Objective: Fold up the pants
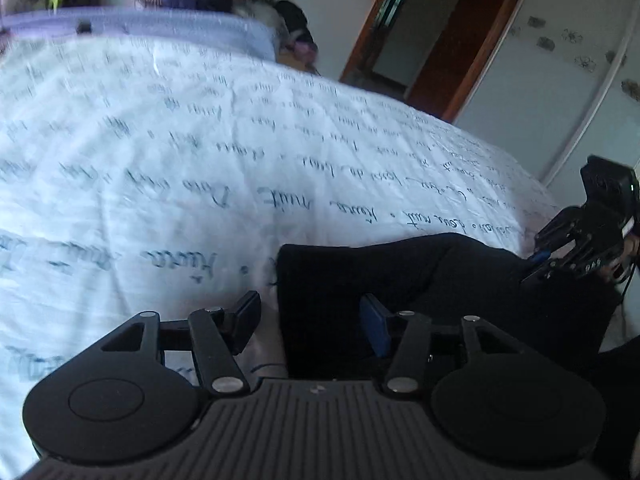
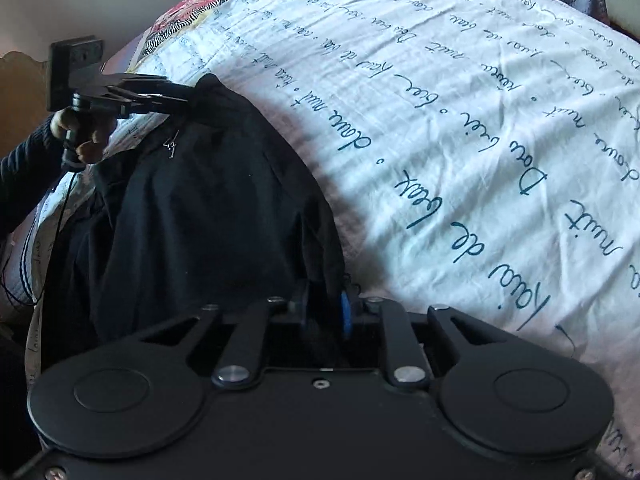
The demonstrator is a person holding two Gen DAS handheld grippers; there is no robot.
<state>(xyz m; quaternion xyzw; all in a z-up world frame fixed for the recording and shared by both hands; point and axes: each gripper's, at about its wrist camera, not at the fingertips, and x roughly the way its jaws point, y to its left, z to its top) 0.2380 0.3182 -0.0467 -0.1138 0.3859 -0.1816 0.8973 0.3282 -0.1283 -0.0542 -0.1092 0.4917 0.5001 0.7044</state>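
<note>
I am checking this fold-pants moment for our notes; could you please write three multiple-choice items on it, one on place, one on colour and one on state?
1. Where do the pants lie?
A. on a bare wooden floor
B. on the bedspread
C. over a chair back

2. What colour is the script printed on the bedspread?
A. red
B. yellow
C. dark blue

3. How does the right claw stand?
A. closed on a fold of the pants
B. wide open over bare bedding
C. closed on a hanger

Key: 1 B, pale printed bedding surrounds the dark cloth; 2 C, the handwriting reads dark blue on white; 3 A, dark cloth sits pinched between its pads.
</note>
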